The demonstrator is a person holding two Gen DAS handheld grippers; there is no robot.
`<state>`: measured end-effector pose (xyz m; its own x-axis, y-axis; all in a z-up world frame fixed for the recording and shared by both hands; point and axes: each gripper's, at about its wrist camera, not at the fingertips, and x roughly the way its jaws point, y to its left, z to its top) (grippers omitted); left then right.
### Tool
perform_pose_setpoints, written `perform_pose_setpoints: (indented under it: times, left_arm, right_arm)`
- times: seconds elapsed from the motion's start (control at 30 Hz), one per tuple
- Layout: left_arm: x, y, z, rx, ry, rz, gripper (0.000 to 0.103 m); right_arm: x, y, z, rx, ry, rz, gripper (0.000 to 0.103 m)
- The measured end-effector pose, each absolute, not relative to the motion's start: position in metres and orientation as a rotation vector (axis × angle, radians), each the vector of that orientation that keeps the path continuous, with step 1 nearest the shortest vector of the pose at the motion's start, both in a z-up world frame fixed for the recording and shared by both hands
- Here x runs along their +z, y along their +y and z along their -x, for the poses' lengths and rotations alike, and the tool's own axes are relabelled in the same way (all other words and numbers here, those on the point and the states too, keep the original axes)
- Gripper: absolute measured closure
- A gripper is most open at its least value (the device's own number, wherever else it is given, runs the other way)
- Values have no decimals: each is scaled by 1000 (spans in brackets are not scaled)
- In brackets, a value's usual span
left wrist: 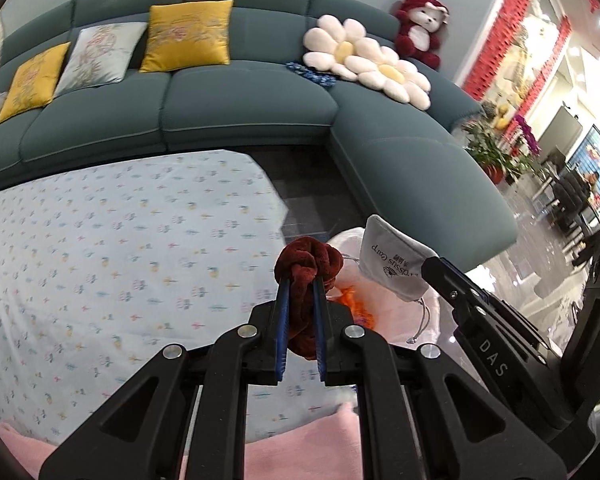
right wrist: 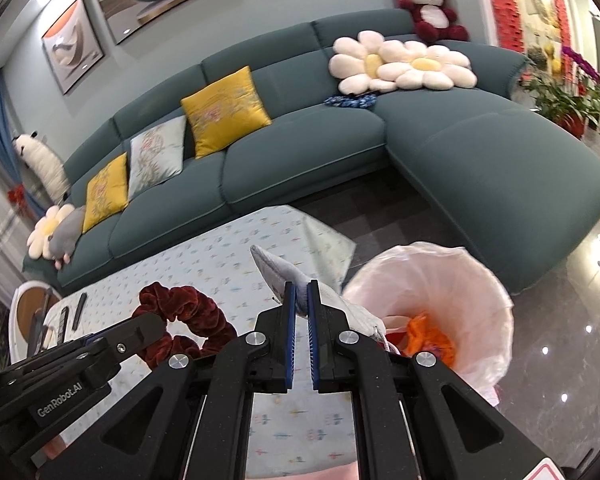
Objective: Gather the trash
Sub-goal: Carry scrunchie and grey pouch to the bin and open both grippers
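The left gripper [left wrist: 300, 280] has its blue pads drawn in narrow and pinched on a dark red velvet scrunchie [left wrist: 310, 266], which bunches up above the fingertips and hangs down between the two fingers. Just beside it, the right gripper [right wrist: 301, 285] is closed almost completely on a small grey cloth pouch [right wrist: 278, 270]; the pouch sticks out past the tips, its drawstring [left wrist: 422, 320] dangling underneath and printed lettering showing on one face. Both held things are lifted over the edge of the table, close to a bin lined with a pale pink bag [right wrist: 488, 292] that stands on the floor at the table's corner. Inside the bag lies some crumpled orange stuff [right wrist: 428, 334]. The table is spread with a light blue cloth [left wrist: 120, 248] dotted with small flowers, and a pink cloth [left wrist: 300, 444] lies along its near edge; at the far end of it a couple of dark slim objects [right wrist: 79, 310] rest, too small to make out. Beyond the table runs a dark tiled floor, then a long teal corner sofa [right wrist: 480, 160] carrying yellow cushions [right wrist: 226, 110], a pale patterned cushion [right wrist: 156, 160], two white flower-shaped cushions [right wrist: 404, 66] and a red and white plush bear [right wrist: 430, 6]. Framed pictures [right wrist: 74, 46] hang on the wall behind, and potted plants [right wrist: 560, 104] stand off to the right on the glossy floor.
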<state>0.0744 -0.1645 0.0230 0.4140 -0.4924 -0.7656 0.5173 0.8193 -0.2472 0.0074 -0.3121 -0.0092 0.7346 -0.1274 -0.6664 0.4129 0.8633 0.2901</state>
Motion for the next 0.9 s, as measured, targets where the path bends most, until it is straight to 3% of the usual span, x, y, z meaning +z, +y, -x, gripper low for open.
perform_pose_setpoints:
  times: [0.9]
  left_arm:
    - [-12, -270, -62, -757, 1030, -83, 91]
  right_arm:
    - [-57, -401, 23, -437, 719, -514, 97]
